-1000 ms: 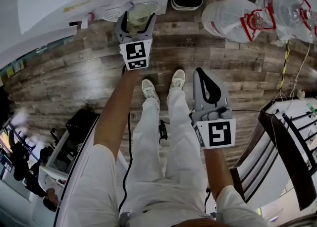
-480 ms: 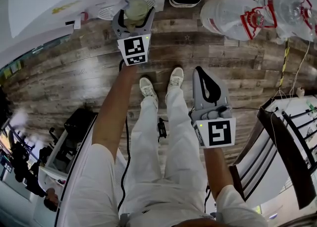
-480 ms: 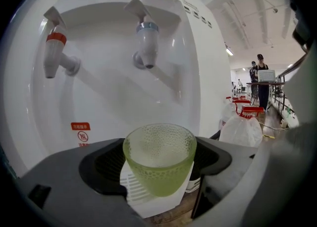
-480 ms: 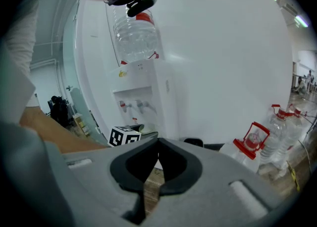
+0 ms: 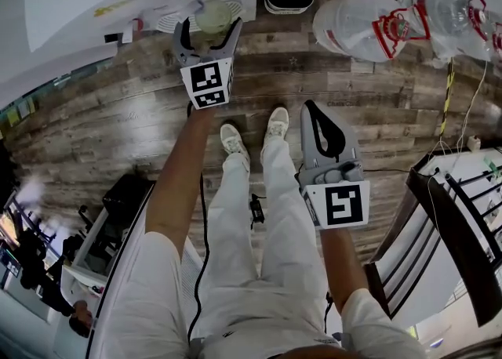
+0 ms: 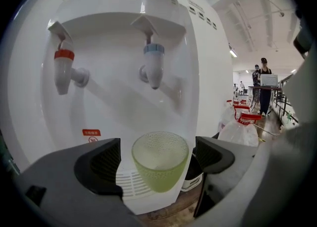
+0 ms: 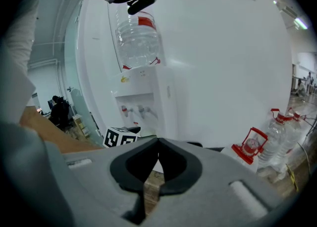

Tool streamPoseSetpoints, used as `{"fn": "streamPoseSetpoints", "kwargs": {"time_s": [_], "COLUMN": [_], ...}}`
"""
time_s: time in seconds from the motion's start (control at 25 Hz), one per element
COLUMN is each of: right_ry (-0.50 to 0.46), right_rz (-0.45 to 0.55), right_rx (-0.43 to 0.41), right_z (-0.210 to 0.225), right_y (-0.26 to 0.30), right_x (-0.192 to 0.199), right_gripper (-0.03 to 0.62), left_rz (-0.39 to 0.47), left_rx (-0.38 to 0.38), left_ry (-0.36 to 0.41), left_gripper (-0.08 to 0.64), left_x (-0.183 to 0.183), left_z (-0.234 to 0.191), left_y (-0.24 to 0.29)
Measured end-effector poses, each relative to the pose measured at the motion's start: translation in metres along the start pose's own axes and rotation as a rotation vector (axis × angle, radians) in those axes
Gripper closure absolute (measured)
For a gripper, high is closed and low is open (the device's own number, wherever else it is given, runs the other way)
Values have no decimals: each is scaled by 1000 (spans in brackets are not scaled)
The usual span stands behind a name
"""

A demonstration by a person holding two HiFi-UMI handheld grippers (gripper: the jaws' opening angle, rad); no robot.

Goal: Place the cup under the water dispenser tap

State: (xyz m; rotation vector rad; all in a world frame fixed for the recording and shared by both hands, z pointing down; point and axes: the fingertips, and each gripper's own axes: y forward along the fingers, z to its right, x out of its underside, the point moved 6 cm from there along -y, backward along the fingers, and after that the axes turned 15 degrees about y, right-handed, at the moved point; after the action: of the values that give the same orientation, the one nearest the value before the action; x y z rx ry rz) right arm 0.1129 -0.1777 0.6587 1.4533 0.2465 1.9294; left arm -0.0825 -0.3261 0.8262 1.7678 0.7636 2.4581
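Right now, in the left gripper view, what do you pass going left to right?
Red tap → cup → water jug. The blue tap hangs right above the cup, so it has no place of its own in the order.

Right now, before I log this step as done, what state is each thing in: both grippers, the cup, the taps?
left gripper: jaws opening, pads clear of the cup between them.
right gripper: shut, empty.
cup: upright on the drip tray, below the blue tap.
blue tap: no water running.
red tap: no water running.
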Motion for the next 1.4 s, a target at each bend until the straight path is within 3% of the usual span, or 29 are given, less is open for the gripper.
{"fn": "streamPoseSetpoints", "kwargs": {"time_s": [0.36,0.92,1.4], "right_ry": [6,-6,-29], "right_rz": [80,174,256], "right_rx": [18,16,-30], "right_z": [-24,-91,-155], "right_y": [-40,-136,-222], "right_x": [-39,-101,-182], "right_gripper": [592,593,592], "left_rz": [49,138,171], "left_rx": [-11,-28,-18], "left_ry": [-44,-124,-134], "left_gripper": [97,105,181], "left_x": [-75,-217,-337], "left_z": [-12,-23,-33], "left_y": [-60,-218,-344]}}
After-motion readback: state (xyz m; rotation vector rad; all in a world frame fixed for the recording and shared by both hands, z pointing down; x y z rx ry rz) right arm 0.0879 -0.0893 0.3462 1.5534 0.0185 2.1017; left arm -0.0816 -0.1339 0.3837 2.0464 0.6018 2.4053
